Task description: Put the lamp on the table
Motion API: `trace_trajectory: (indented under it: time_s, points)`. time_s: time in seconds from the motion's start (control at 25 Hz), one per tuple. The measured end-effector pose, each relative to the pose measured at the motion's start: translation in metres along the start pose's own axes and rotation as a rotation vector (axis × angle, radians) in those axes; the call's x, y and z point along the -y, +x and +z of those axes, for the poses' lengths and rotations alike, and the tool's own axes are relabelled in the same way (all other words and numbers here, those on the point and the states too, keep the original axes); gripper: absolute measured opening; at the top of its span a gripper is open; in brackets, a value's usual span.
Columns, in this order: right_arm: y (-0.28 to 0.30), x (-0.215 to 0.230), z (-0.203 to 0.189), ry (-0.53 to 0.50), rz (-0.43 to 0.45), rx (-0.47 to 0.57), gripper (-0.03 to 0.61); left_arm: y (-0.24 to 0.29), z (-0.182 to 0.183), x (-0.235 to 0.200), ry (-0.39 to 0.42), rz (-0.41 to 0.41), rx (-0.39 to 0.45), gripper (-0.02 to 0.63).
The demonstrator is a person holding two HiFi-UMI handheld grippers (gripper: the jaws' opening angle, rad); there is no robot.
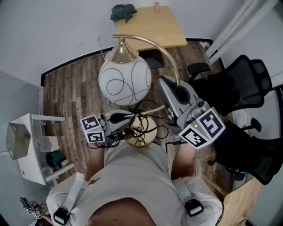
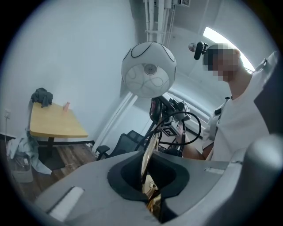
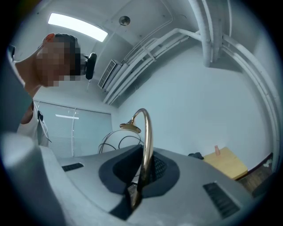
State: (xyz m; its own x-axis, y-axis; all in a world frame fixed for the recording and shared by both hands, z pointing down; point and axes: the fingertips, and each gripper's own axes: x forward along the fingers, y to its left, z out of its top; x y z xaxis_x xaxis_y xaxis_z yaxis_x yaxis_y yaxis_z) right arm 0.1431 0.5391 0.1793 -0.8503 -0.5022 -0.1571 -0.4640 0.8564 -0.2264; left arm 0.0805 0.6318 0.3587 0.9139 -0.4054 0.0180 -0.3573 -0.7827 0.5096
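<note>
The lamp has a white globe shade with black line patterns, a curved gold stem and a round gold base. I hold it in the air over the wooden floor, close to my body. My left gripper is shut on the low part of the stem just above the base. Higher up the arc, my right gripper is shut on the stem. The light wooden table stands ahead by the wall. The lamp's black cable loops around the base.
A dark cloth and a small pink object lie at the table's far edge. Black office chairs stand to the right. A white shelf unit is on the left. The wooden floor stretches between me and the table.
</note>
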Motion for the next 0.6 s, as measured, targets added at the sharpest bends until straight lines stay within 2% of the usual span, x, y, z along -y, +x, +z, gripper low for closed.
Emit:
trace_trajectory:
  time_s: [0.6]
  points:
    - [0.056, 0.069, 0.005, -0.015, -0.036, -0.02, 0.002, 0.024, 0.044, -0.079, 0.007, -0.035, -0.006, 0.012]
